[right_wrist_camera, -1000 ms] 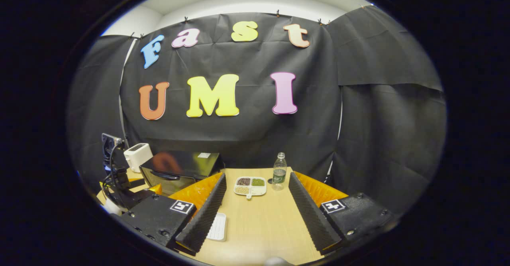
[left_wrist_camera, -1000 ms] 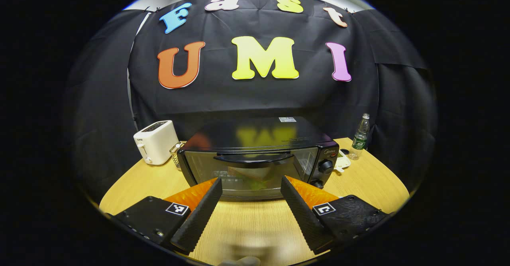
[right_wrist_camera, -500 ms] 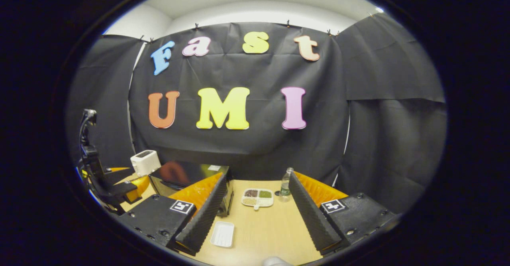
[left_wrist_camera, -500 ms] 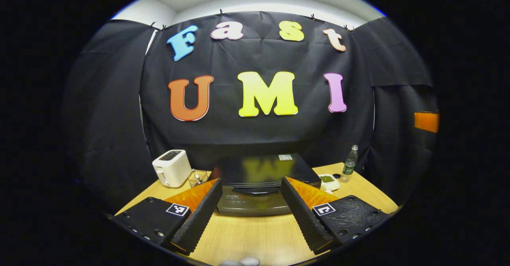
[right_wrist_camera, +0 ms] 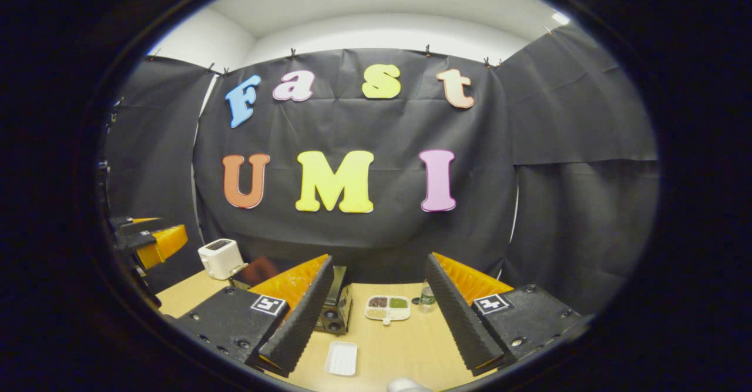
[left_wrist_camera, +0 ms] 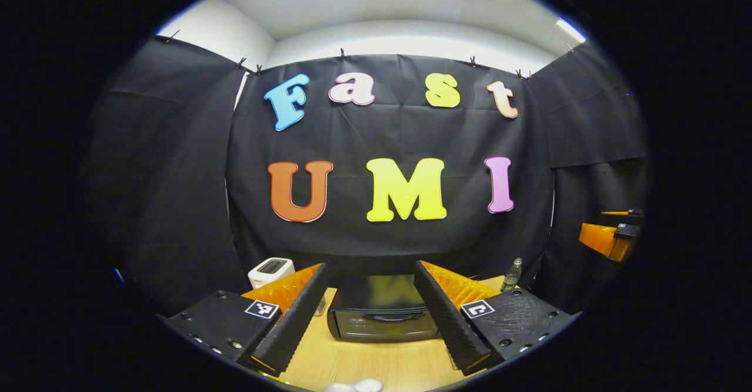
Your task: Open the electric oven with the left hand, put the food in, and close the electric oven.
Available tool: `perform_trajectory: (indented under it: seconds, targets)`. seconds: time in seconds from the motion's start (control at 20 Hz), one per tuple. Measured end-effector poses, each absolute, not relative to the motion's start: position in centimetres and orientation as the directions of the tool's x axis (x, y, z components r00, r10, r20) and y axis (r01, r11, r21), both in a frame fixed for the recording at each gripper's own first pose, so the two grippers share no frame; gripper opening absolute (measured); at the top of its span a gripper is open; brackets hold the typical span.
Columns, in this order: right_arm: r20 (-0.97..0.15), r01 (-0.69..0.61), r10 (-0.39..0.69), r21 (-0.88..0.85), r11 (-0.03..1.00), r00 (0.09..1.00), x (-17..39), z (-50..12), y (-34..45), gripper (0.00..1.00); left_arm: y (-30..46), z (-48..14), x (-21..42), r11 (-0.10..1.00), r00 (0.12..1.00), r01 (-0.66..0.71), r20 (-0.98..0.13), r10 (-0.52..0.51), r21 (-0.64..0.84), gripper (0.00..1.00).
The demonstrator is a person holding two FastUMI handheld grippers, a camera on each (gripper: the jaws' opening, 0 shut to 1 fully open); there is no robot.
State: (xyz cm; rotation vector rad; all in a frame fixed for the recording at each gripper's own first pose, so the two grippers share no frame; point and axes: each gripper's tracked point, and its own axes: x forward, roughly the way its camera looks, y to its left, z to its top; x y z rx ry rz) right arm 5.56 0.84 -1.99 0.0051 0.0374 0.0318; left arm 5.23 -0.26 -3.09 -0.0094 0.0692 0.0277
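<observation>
The black electric oven (left_wrist_camera: pixel 382 315) stands on the wooden table (left_wrist_camera: pixel 364 365) with its door shut and its handle across the front. My left gripper (left_wrist_camera: pixel 370 265) is open and empty, held back from the oven and above table height. In the right gripper view the oven's knob side (right_wrist_camera: pixel 336 312) shows behind one finger. A white divided plate of grains and beans (right_wrist_camera: pixel 388 308) lies on the table to the oven's right. My right gripper (right_wrist_camera: pixel 379 258) is open with nothing in it, well short of the plate.
A white toaster (left_wrist_camera: pixel 270 270) stands left of the oven. A clear bottle (right_wrist_camera: pixel 427 301) stands beside the divided plate. An empty white tray (right_wrist_camera: pixel 342 358) lies nearer on the table. The other gripper shows far off at the side (left_wrist_camera: pixel 608 239), (right_wrist_camera: pixel 155 242).
Both grippers have drawn back and risen from the table, so the oven, plate and bottle look smaller and lower. The oven door stays shut. Both stay open.
</observation>
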Motion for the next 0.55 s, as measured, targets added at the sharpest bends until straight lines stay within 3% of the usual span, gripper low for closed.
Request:
perform_trajectory:
  seconds: [0.5,0.55]
  targets:
    - [-0.009,-0.009,0.009,0.013,1.0,1.0,4.6,-0.4,0.8,0.97,-0.6,-1.1,3.8,1.0,0.999,0.004,-0.045,-0.003,0.007,0.96]
    - [-0.009,-0.01,0.01,0.008,1.0,1.0,4.6,-0.5,0.9,0.97,-0.7,-1.2,3.8,1.0,0.999,0.007,-0.045,-0.007,0.0,0.89]
